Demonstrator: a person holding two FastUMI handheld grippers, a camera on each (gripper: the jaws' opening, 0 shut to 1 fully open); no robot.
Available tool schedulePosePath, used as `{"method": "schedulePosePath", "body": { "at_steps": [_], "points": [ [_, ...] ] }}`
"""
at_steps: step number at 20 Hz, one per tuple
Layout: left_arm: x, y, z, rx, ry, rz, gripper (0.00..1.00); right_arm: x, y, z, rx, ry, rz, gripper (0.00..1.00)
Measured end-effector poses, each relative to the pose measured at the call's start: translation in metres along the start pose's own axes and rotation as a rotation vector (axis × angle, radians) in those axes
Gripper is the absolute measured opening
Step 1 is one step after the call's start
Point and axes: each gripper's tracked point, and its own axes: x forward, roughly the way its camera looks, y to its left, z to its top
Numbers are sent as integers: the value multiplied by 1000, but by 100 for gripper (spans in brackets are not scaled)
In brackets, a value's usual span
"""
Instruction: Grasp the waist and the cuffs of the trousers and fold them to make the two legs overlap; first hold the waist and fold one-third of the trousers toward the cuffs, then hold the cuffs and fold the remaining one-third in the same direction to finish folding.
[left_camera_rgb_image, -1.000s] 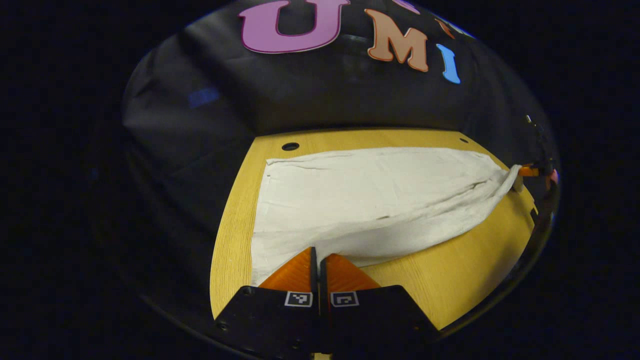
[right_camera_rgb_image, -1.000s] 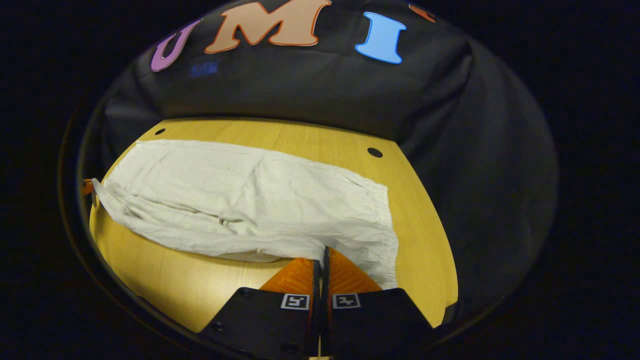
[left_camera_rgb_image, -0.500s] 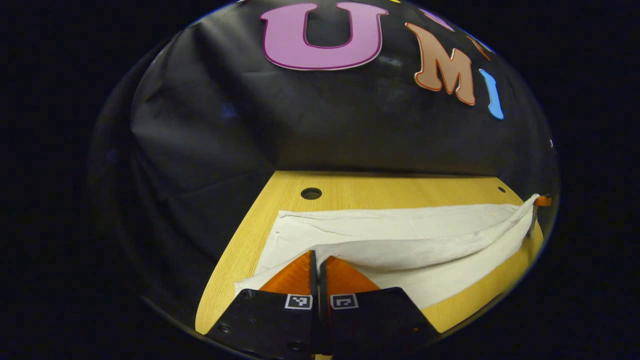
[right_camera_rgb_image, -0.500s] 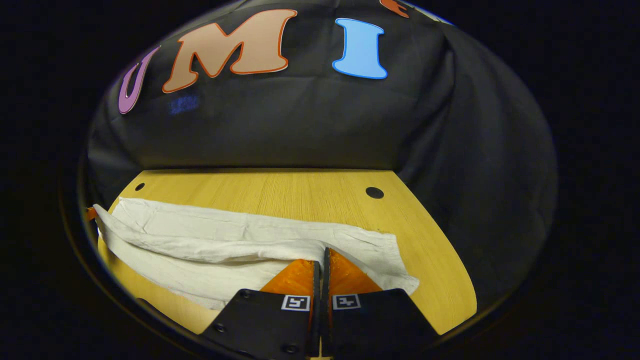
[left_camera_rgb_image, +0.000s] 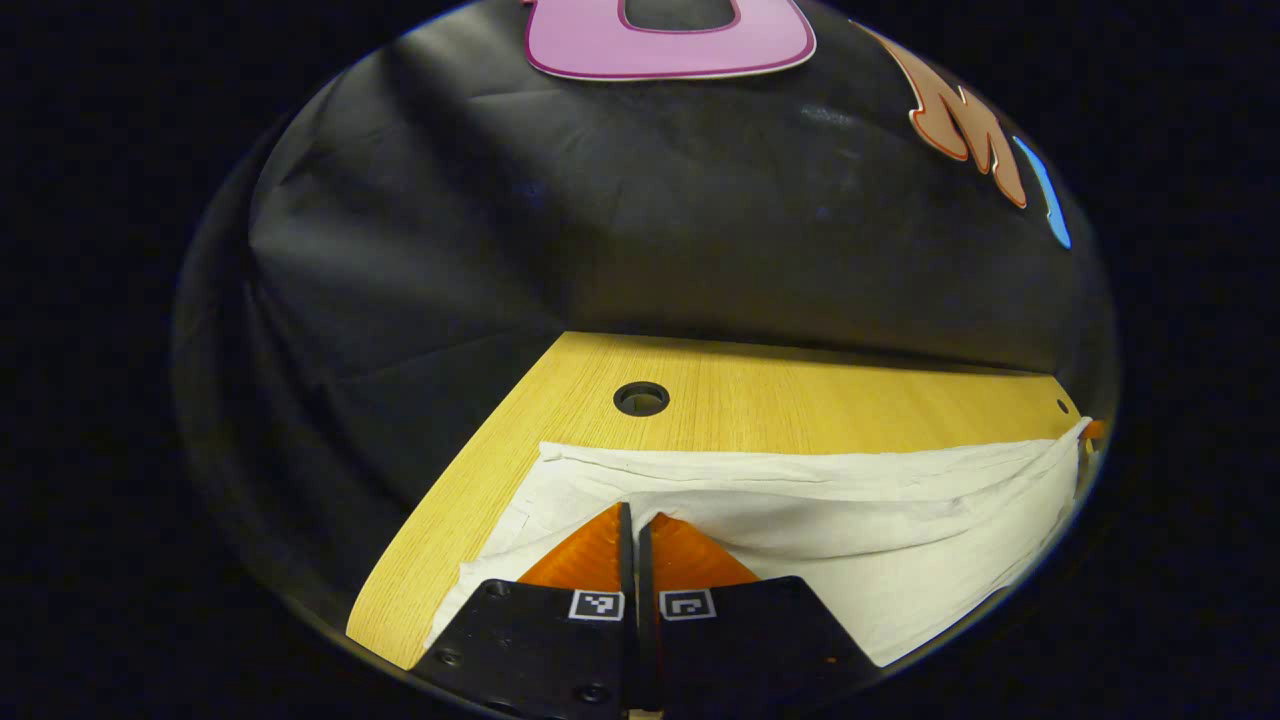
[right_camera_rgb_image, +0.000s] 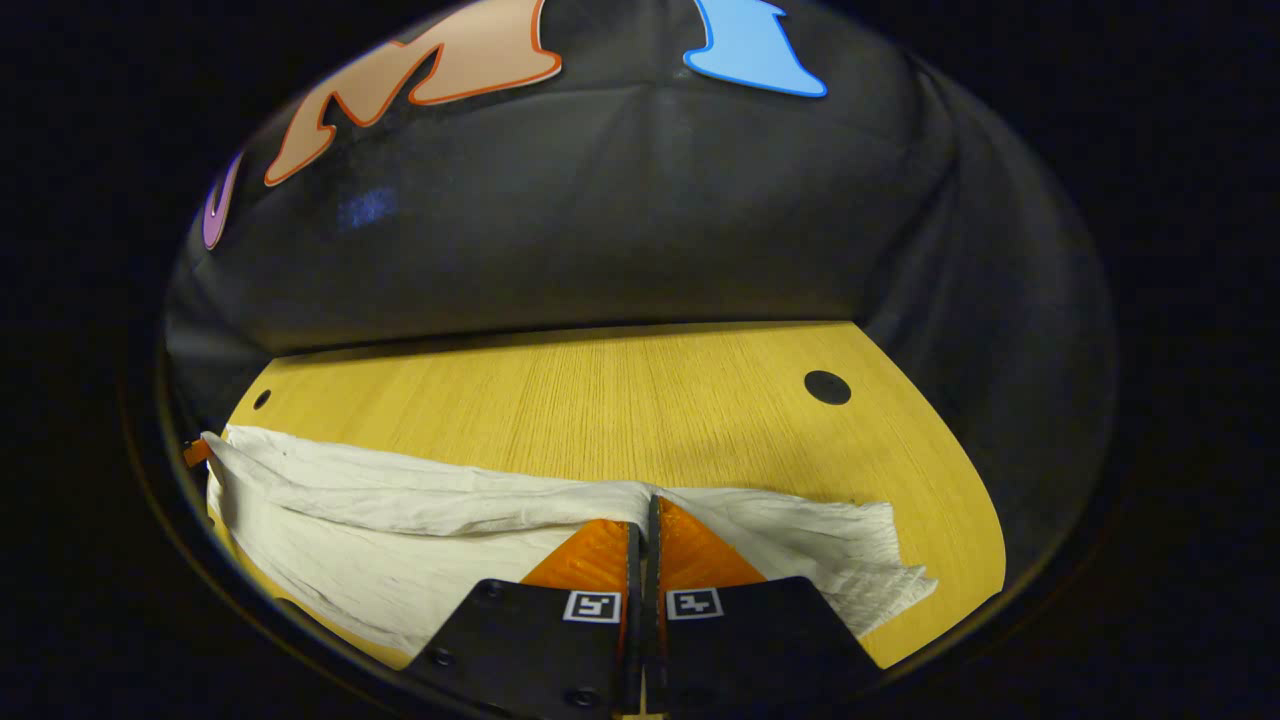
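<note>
My left gripper (left_camera_rgb_image: 629, 508) and right gripper (right_camera_rgb_image: 646, 500) each have both fingers pinched together on an edge of the white trousers (left_camera_rgb_image: 860, 520), which lie doubled lengthwise across the near part of the wooden table (right_camera_rgb_image: 600, 400), far strip bare.

left gripper (left_camera_rgb_image: 631, 508) pinched on white trousers (left_camera_rgb_image: 860, 520) over wooden table (left_camera_rgb_image: 800, 400)

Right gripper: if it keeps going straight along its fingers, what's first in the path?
Likely bare table, then the booth wall. The right gripper is shut on the trousers; depth is unclear.
</note>
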Motion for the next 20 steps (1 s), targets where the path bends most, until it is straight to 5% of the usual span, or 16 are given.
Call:
{"method": "schedulePosePath", "body": {
  "at_steps": [5, 8, 11, 20],
  "points": [
    [3, 3, -3, -31, -5, 9, 0, 11, 0, -7, -13, 11, 26, 4],
    [-2, -11, 5, -73, -2, 12, 12, 7, -6, -4, -20, -3, 19, 21],
    [-10, -15, 11, -107, -5, 37, 93, -14, -20, 7, -5, -30, 22, 100],
    [-5, -15, 15, -99, -91, -11, 96, -86, -151, -14, 118, -64, -155, 97]
  ]
}}
